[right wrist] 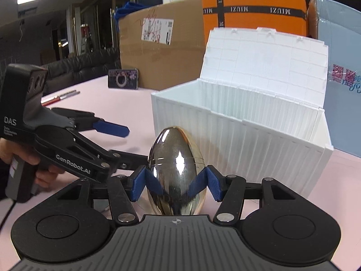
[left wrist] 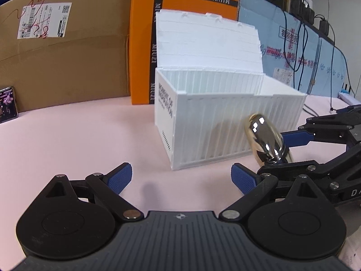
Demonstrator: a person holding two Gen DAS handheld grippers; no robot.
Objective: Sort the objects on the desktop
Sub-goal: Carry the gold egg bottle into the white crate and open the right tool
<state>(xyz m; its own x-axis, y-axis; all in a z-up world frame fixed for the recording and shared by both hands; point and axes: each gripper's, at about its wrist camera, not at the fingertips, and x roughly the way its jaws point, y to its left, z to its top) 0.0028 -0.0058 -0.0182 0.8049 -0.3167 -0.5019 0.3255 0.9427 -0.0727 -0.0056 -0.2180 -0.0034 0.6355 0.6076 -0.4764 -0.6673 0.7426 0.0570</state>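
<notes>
A shiny silver egg-shaped object (right wrist: 177, 171) is clamped between the blue pads (right wrist: 140, 185) of my right gripper (right wrist: 177, 186), which is shut on it just in front of the white ribbed storage box (right wrist: 237, 144). The box stands open with its lid tilted back. In the left wrist view the egg (left wrist: 266, 137) shows at the right, held by the right gripper (left wrist: 282, 151) against the box's front wall (left wrist: 214, 133). My left gripper (left wrist: 181, 178) is open and empty, low over the pink tabletop, left of the egg; it also shows in the right wrist view (right wrist: 121, 142).
A brown cardboard box (left wrist: 63, 63), an orange MIUZI box (left wrist: 144, 45) and a light blue box (left wrist: 293, 52) stand behind the white box. A small dark card (right wrist: 123, 79) leans on the cardboard box. Pens (right wrist: 61, 97) lie far left. Cables (left wrist: 302, 45) hang at the right.
</notes>
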